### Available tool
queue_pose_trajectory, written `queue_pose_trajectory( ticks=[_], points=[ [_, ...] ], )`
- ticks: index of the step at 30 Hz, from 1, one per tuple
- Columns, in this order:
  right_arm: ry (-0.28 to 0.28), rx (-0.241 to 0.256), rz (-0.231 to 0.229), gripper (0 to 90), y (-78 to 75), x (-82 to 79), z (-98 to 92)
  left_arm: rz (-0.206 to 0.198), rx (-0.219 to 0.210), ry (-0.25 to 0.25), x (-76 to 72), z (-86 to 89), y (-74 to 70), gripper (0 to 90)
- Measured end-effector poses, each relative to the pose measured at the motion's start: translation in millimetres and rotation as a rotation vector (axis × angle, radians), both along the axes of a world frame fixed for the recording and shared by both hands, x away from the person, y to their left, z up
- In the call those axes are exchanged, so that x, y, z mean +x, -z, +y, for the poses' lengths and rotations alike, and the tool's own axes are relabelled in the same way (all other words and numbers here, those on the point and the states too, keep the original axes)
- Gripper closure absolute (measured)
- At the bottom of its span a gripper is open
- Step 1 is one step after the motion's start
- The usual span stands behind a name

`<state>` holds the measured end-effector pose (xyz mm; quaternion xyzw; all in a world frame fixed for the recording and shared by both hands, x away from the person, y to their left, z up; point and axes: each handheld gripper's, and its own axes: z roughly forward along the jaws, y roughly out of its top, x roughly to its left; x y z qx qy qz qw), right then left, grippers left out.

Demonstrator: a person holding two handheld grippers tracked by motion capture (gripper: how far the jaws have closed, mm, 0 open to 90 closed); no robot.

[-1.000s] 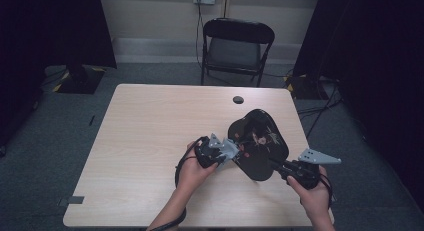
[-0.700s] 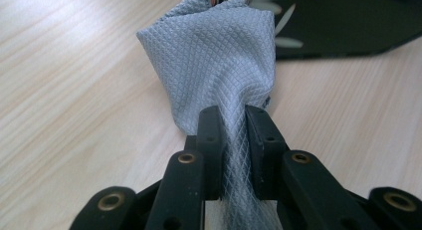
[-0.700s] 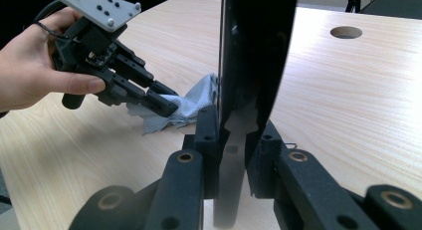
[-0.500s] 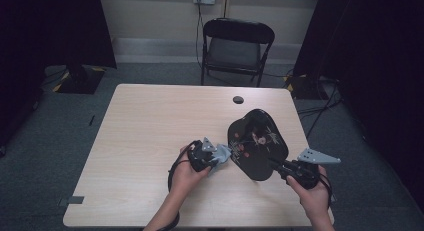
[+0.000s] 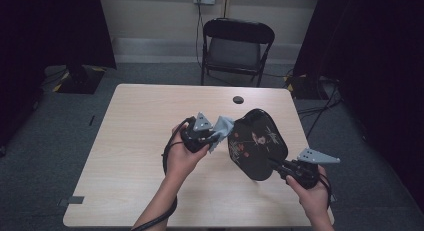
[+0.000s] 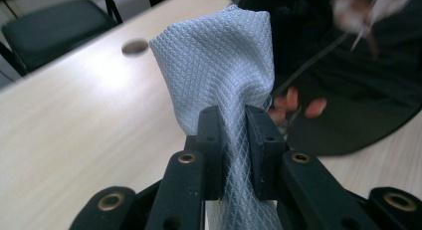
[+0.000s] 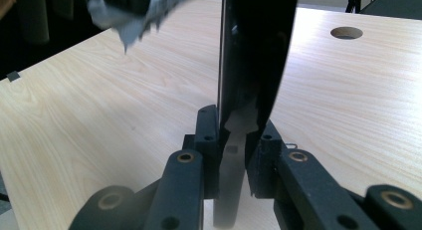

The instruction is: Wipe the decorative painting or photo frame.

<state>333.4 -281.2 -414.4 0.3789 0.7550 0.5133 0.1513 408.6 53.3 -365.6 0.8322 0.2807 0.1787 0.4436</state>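
Observation:
A glossy black tray [image 5: 257, 143] with a painted flower pattern is held tilted above the table, its near edge clamped in my right gripper [image 5: 280, 168]. In the right gripper view the tray [image 7: 251, 56] stands edge-on between the shut jaws of the right gripper [image 7: 234, 125]. My left gripper [image 5: 212, 136] is shut on a pale blue waffle-weave cloth [image 5: 221, 128], which meets the tray's left rim. In the left gripper view the cloth [image 6: 219, 70] bunches up out of the left gripper [image 6: 234, 125], with the dark tray [image 6: 358, 65] just behind it to the right.
The light wooden table [image 5: 135, 136] has a round cable hole [image 5: 238, 99] near its far edge. A black folding chair [image 5: 235, 46] stands beyond the table. A cable loops down from the left gripper over the table top.
The left gripper with the cloth has drawn back a little to the left along the tray's left side. The right gripper keeps the tray nearly still.

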Motion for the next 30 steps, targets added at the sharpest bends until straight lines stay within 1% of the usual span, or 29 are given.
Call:
queue_pose_trajectory(
  ticks=[1,2,3,4,6,8,10,12,14,15,18,20,21,30],
  points=[
    [0.000,0.000,0.000,78.9,0.0,0.0,0.0,0.000,0.000,0.000,0.0,0.0,0.0,78.3],
    [0.000,0.000,0.000,78.9,0.0,0.0,0.0,-0.029,-0.014,0.002,-0.4,-4.2,-11.6,78.3],
    [0.000,0.001,0.000,78.9,0.0,0.1,0.0,-0.029,-0.014,0.002,-0.4,-4.2,-11.6,78.3],
    [0.000,0.001,0.000,78.9,0.0,0.2,-0.1,-0.046,-0.032,0.010,-0.6,-8.3,-20.1,78.3],
    [-0.001,0.001,0.001,78.9,0.1,0.4,-0.3,-0.066,-0.038,0.021,-1.7,-14.0,-27.6,78.3],
    [-0.002,0.001,0.000,78.9,0.1,0.5,-0.3,-0.075,-0.049,0.040,-2.5,-20.4,-32.3,78.2],
    [-0.002,0.001,0.000,78.9,0.0,0.5,-0.2,-0.075,-0.050,0.055,-2.7,-26.1,-34.2,78.1],
    [-0.001,0.002,0.001,78.9,0.1,0.5,-0.2,-0.078,-0.050,0.057,-2.8,-28.7,-34.0,78.1],
    [-0.004,-0.001,0.002,79.0,-0.2,0.4,0.2,-0.068,-0.043,0.069,-1.9,-34.3,-29.7,78.2],
    [-0.004,-0.001,0.001,78.9,-0.1,0.5,0.2,-0.064,-0.033,0.068,-1.7,-35.4,-27.6,78.2],
    [-0.005,-0.003,0.001,79.0,-0.2,0.5,0.5,-0.043,-0.024,0.074,-0.8,-37.2,-19.5,78.2],
    [-0.005,-0.001,0.001,79.0,-0.1,0.6,0.5,-0.034,-0.022,0.075,-0.1,-37.4,-13.7,78.2],
    [-0.005,0.000,0.001,79.0,-0.1,0.7,0.4,-0.026,-0.029,0.071,-0.1,-37.5,-10.8,78.2],
    [-0.004,0.000,0.002,79.0,-0.1,0.9,0.5,-0.005,0.005,0.063,0.6,-35.9,7.2,78.2]
  ],
)
